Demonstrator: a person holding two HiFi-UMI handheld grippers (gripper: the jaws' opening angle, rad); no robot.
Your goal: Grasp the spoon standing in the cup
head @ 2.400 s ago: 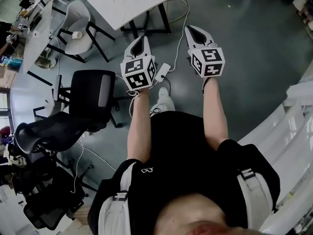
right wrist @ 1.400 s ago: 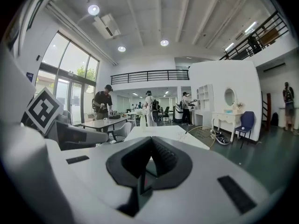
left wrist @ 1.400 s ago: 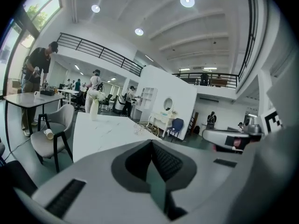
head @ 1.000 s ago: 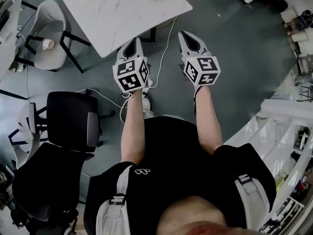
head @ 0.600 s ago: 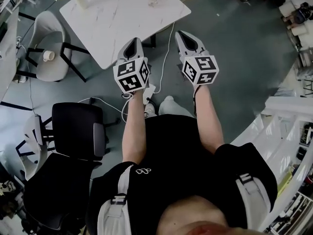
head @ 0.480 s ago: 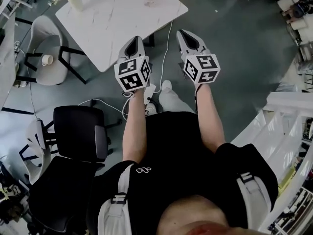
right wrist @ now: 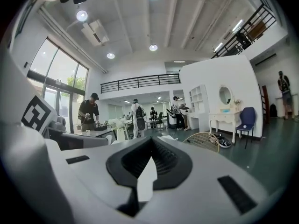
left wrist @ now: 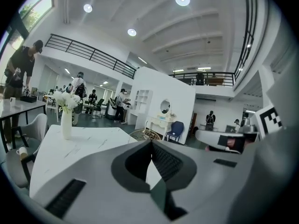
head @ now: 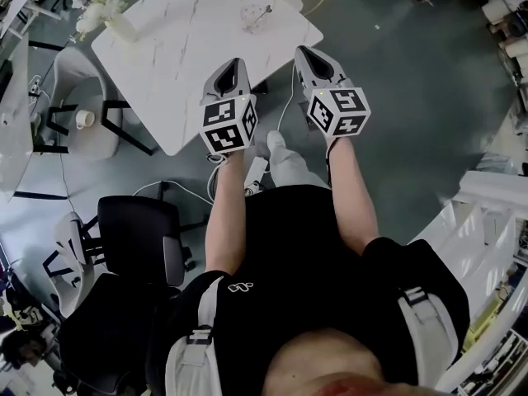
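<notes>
I carry two: my left hand-held gripper (head: pixel 234 64) and my right hand-held gripper (head: pixel 305 54). Both are pinched fully shut with nothing between the jaws, and both sit mid-frame near the edge of the one white surface (head: pixel 181 64). Two containers stand on it. The one glass cup (head: pixel 253 17), top centre, holds the single spoon (head: pixel 265 10), well apart from both. The one vase (head: pixel 121 30), upper left, holds white flowers (head: pixel 97 7).
</notes>
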